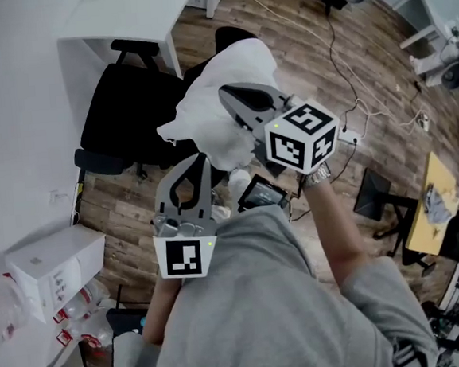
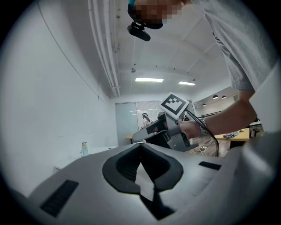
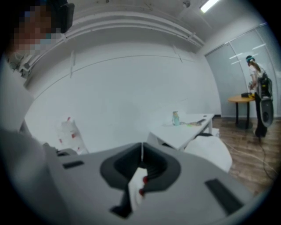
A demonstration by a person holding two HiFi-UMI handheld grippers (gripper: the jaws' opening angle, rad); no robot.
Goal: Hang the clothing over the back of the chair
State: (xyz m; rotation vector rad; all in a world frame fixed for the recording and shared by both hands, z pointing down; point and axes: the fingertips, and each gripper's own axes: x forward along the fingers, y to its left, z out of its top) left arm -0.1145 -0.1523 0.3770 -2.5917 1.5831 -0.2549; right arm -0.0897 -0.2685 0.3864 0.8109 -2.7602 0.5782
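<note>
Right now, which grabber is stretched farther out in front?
The right gripper: shut on the white clothing, it reaches well ahead, while the left gripper sits back, near the person.

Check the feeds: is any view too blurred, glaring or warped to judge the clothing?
Head view: sharp, though the white clothing is nearly washed out, its folds faint. Left gripper view: crisp, heavy fisheye bending, dark corners, ceiling lights bright without flare. Right gripper view: soft throughout, yet cloth shows between the right gripper's shut jaws.

The grey left gripper (image 1: 198, 162) and grey right gripper (image 1: 226, 93) were held out ahead, forearms extended, each with jaws pinched shut on white cloth (image 1: 201, 119).
</note>
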